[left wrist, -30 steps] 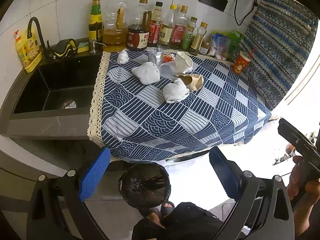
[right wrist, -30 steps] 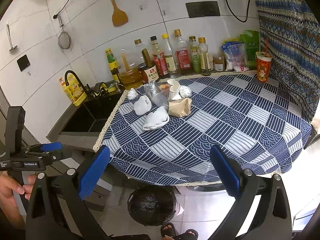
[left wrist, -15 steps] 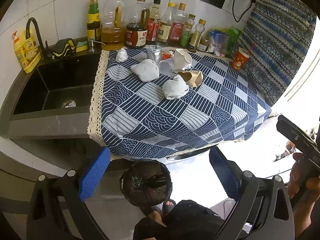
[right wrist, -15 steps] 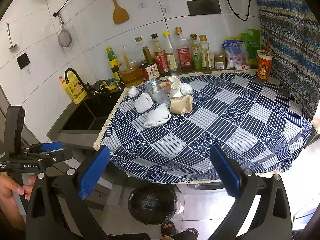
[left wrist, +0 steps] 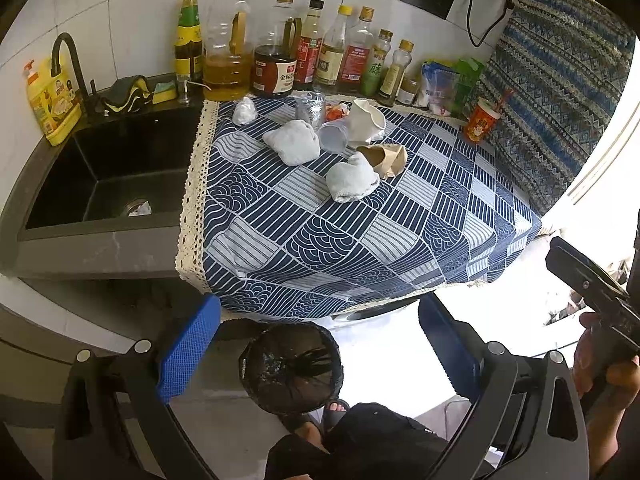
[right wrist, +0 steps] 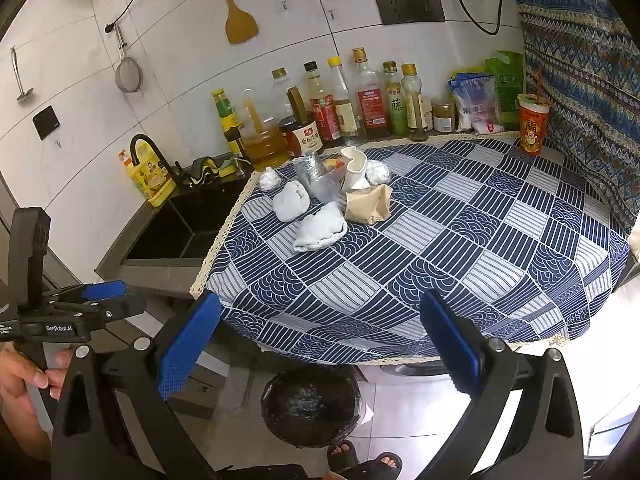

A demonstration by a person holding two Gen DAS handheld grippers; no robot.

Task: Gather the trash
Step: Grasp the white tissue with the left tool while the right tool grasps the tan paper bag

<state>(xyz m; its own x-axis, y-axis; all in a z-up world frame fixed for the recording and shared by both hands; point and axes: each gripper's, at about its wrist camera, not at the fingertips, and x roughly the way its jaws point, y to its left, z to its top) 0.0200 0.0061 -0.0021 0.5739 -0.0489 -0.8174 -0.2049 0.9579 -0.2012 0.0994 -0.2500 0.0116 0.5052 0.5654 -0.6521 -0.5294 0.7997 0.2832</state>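
The left hand-held gripper (left wrist: 318, 344) hung released, its blue pads wide apart with nothing between them, out past the front edge of the bench (left wrist: 360, 240) and above the floor. The right hand-held gripper (right wrist: 320, 344) was likewise spread wide and empty, also held clear of the bench's front edge.

The bench was draped in a blue-and-white patterned cloth (right wrist: 460, 248). The trash sat in a loose cluster toward its back left part: a crumpled white wad (left wrist: 293, 142), a second white wad (left wrist: 352, 178) nearer the front, a small white ball (left wrist: 244, 111) near the cloth's lace edge, a crushed brown paper bag (left wrist: 386, 158) touching the second wad, a bent white cup (left wrist: 366, 122) and a clear plastic cup (left wrist: 333, 136) lying beside it. In the right wrist view another small white wad (right wrist: 377, 171) lay just behind the white cup.

A round bin lined with a black bag (left wrist: 291, 368) stood on the floor below the bench's front edge, by the person's sandalled feet. A dark sink (left wrist: 108, 176) lay left of the cloth, and a row of bottles (left wrist: 312, 56) lined the tiled wall behind the trash.
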